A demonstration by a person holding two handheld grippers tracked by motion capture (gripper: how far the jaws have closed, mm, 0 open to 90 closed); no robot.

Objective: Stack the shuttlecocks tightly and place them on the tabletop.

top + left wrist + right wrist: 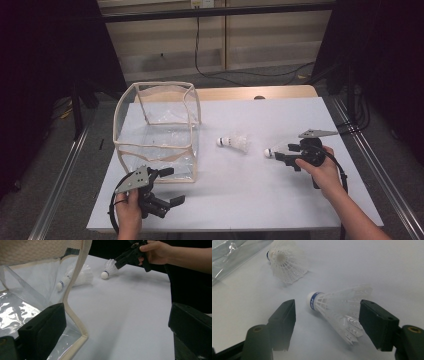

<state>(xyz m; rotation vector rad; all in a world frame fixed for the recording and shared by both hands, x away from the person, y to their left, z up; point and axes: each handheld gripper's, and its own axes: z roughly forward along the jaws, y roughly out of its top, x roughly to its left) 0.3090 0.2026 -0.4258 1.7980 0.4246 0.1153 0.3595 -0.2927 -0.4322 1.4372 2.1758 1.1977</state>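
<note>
At the near left of the white worktop (280, 200) my left tongs (172, 186) rest low in my left hand (129, 212), jaws spread wide with nothing between them. In the left gripper view one jaw sits against the cream-trimmed near corner of the clear bag, the other stands well out over bare worktop.

Just beyond those tongs stands the clear plastic bag (157, 132), a boxy thing with cream fabric edging, upright and open at the top, on the left half of the worktop.

Right of the bag, near the middle of the worktop, the first shuttlecock (234, 142) lies on its side, its white cork pointing left toward the bag and its skirt to the right.

Further right, the second shuttlecock (337, 311) also lies on its side, cork with the blue band pointing left. My right tongs (281, 155), held in my right hand (325, 172), are around it: in the right gripper view the skirt lies between the two black jaws, the right jaw just at the feathers, the left jaw apart from the cork. The jaws are parted and not pressing on it; the shuttlecock rests on the worktop.
</note>
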